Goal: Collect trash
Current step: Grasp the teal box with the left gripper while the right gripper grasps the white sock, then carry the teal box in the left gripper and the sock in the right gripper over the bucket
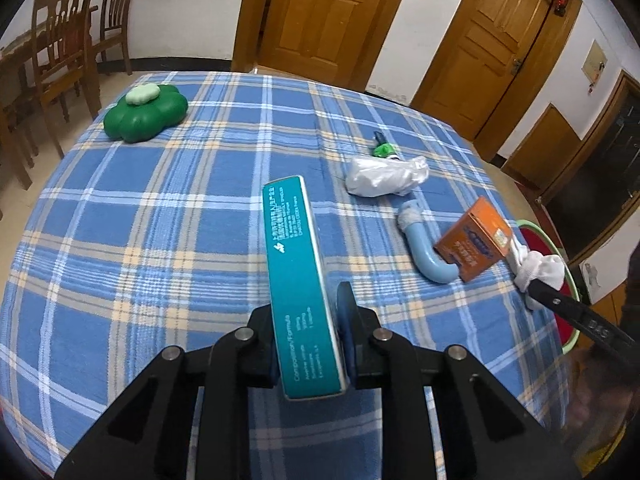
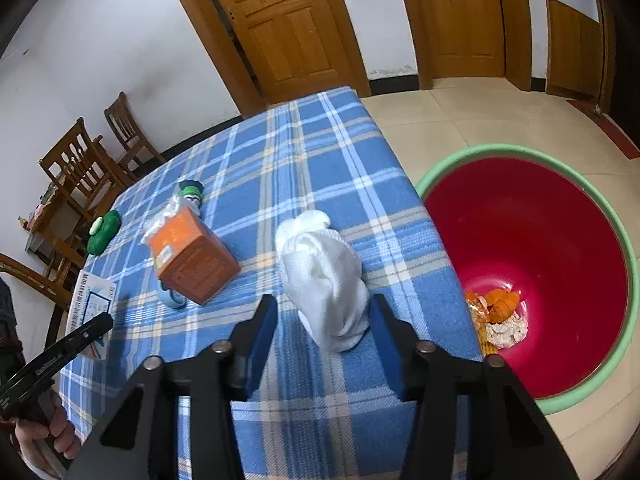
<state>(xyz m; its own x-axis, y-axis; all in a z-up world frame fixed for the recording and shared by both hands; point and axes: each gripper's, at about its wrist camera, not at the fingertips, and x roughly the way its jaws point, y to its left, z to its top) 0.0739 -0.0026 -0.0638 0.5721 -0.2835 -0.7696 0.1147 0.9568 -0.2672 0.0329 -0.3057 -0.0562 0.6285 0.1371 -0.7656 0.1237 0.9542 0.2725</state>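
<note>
Left wrist view: counter [image 1: 168, 216] under blue plaid cloth. Green clover-shaped thing [image 1: 146, 114] far left, white plastic bag [image 1: 384, 176] right of centre with a green-capped item [image 1: 384, 149] just behind it, blue curved pipe [image 1: 424, 248] touching the orange box [image 1: 474, 240]. Left claw [image 1: 310, 344] is clamped tight on a teal box [image 1: 304, 280], held on edge above the cloth, long side pointing away. Right claw shows at the right edge by the white cloth wad [image 1: 538, 268]; its grip is hard to read from here.

Right wrist view: right claw [image 2: 324, 328] spread wide, pads either side of the white cloth wad [image 2: 324, 276], which sits near the counter edge, not squeezed. Orange box [image 2: 192, 256] just left. Red basin [image 2: 560, 248] with green rim stands on the floor beside the counter, orange peel and scraps [image 2: 498, 316] inside. Wooden chairs [image 2: 80, 168] far left.
</note>
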